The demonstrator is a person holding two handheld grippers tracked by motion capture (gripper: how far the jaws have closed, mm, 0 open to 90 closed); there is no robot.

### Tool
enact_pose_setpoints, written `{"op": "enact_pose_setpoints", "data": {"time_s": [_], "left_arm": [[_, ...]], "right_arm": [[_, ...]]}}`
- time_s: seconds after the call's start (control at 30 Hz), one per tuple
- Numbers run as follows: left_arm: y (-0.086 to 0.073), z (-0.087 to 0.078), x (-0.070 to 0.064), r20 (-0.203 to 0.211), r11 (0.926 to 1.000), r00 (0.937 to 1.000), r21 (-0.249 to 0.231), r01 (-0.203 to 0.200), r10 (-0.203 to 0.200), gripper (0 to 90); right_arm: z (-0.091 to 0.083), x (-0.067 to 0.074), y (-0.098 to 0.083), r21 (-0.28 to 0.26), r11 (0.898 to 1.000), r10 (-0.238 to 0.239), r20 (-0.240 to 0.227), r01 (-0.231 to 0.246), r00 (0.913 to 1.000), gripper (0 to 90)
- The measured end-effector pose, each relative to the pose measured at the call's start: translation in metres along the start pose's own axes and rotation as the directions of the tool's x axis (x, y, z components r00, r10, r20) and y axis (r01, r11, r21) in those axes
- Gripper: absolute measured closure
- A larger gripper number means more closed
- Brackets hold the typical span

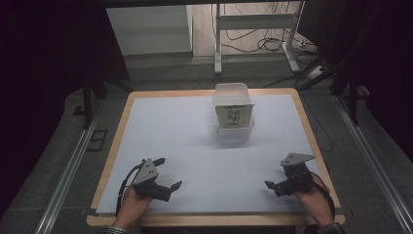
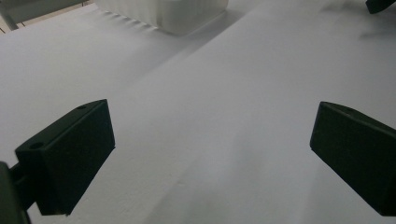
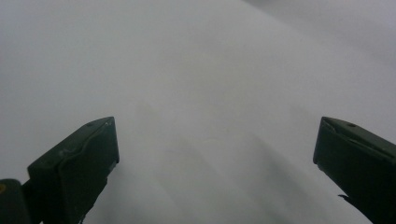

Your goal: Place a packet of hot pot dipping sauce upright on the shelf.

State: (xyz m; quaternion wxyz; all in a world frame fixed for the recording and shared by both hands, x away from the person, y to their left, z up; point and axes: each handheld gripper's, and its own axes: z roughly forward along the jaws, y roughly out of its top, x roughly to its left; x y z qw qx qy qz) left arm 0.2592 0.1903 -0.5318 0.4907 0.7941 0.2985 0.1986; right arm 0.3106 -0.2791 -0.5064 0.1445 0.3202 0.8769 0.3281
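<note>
High view: left hand-held gripper (image 1: 170,173) low over the white sheet (image 1: 170,126) on the counter (image 1: 119,126), jaws spread wide, nothing between them, gripped by the left hand (image 1: 131,204). Right hand-held gripper (image 1: 273,176) at the opposite near corner, jaws likewise spread and empty, held by the right hand (image 1: 314,197). Clear plastic tub (image 1: 233,114) well ahead of both, roughly midway between them and toward the far edge, with a small packet (image 1: 234,116) bearing green print standing upright inside.

Left gripper view: left hand-held gripper (image 2: 210,154) with black jaws far apart over bare sheet (image 2: 210,93); tub (image 2: 173,11) well ahead and to the left, a dark tip of the other hand-held gripper (image 2: 380,4) far ahead at right.

Right gripper view: right hand-held gripper (image 3: 215,158) with jaws wide apart, plain sheet (image 3: 210,70) beneath and ahead.
</note>
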Motion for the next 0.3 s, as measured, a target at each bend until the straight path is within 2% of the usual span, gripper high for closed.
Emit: {"op": "enact_pose_setpoints", "data": {"time_s": [0.13, 0.3], "left_arm": [[-0.0001, 0.0003, 0.0000, 0.001, 1.0000, 1.0000, 0.001, 0.001, -0.001, 0.0], [0.0001, 0.0008, 0.0003, 0.000, 1.0000, 1.0000, 0.002, 0.003, -0.003, 0.0]], "right_arm": [[0.0045, -0.0008, -0.0021, 0.034, 0.999, 0.009, 0.001, -0.009, 1.0000, 0.4], [0.0055, -0.0030, -0.0033, 0.040, 0.999, 0.019, -0.001, -0.019, 0.9998, 0.5]]}}
